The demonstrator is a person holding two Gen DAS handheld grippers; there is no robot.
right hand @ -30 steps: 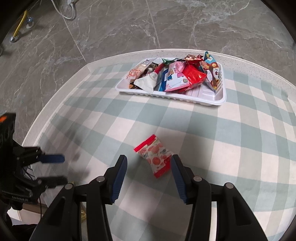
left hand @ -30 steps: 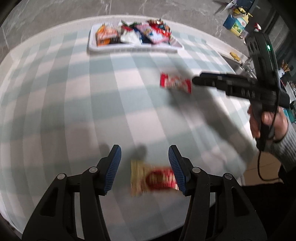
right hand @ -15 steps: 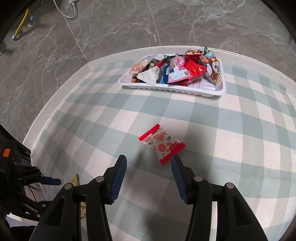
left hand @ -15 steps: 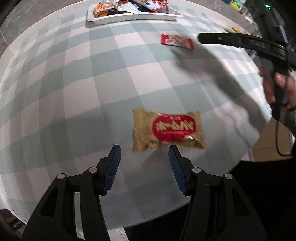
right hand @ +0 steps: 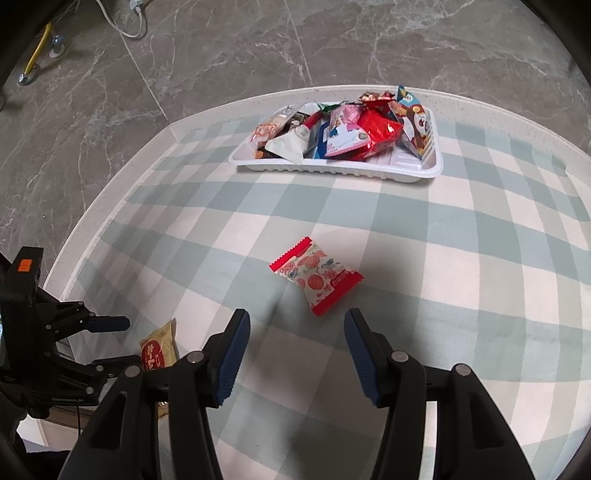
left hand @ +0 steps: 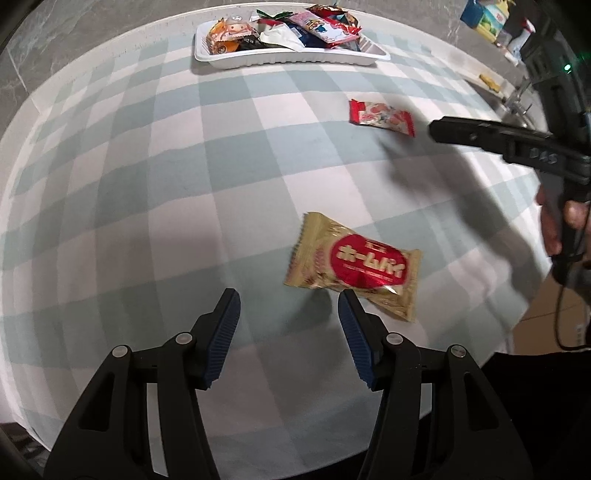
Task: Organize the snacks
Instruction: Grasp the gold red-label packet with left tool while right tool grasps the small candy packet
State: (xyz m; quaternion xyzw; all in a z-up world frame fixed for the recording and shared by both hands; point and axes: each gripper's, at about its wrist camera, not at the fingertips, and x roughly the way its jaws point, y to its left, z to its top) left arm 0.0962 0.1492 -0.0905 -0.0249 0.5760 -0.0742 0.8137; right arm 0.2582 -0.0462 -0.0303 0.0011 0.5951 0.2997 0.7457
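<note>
A gold snack packet with a red oval label [left hand: 354, 267] lies flat on the checked tablecloth just ahead and right of my open, empty left gripper [left hand: 288, 306]; it also shows in the right wrist view [right hand: 159, 349]. A red-and-white snack packet [right hand: 316, 275] lies just beyond my open, empty right gripper [right hand: 295, 325]; it also shows in the left wrist view [left hand: 382, 117]. The right gripper appears from the side in the left wrist view [left hand: 436, 129], and the left one appears in the right wrist view [right hand: 118, 341]. A white tray [right hand: 336, 170] piled with several snack packets stands at the far edge [left hand: 288, 61].
The round table [right hand: 122, 184] with the checked cloth drops to a grey marble floor [right hand: 110, 92] beyond its rim. A hand [left hand: 565, 229] and cable are at the right. Small items [left hand: 487, 16] stand off the table at the far right.
My left gripper pulled back from the gold packet, which now lies ahead and to the right rather than between the fingers. My right gripper drew back from the red-and-white packet.
</note>
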